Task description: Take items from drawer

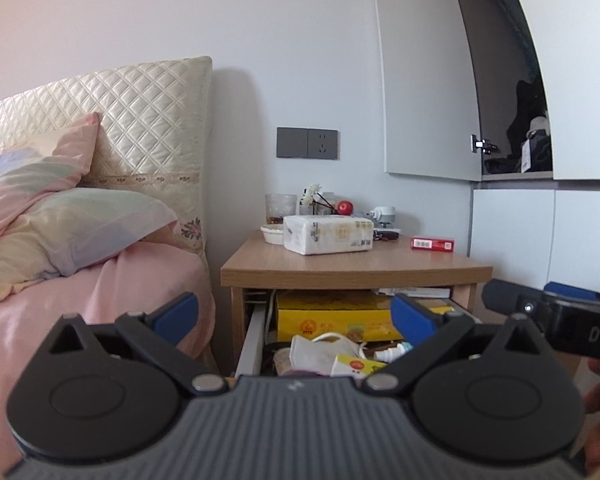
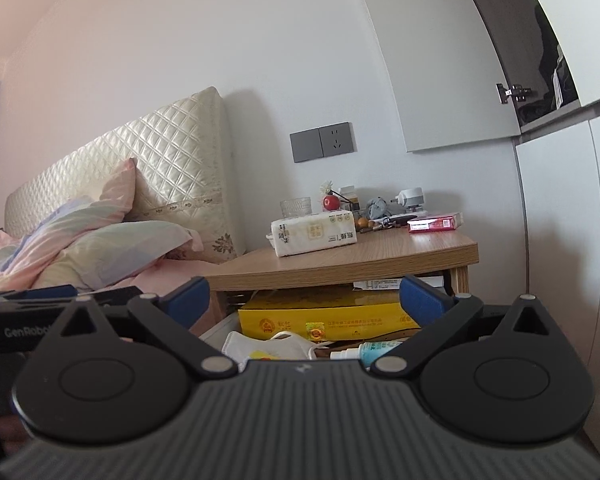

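Yellow box (image 1: 332,314): wedged under shelf, may jam.
Drawer (image 1: 247,340): cluttered; mask (image 1: 320,354) straps could snag.
Left gripper (image 1: 296,314), right gripper (image 2: 304,300): jaws apart, empty.

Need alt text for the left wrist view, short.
The open left gripper hovers before an open bedside drawer holding a yellow box, a white face mask and small bottles. On the nightstand sits a tissue pack; a bed lies left.

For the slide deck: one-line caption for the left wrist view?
Open left gripper poised before the open nightstand drawer holding a yellow box and white face mask.
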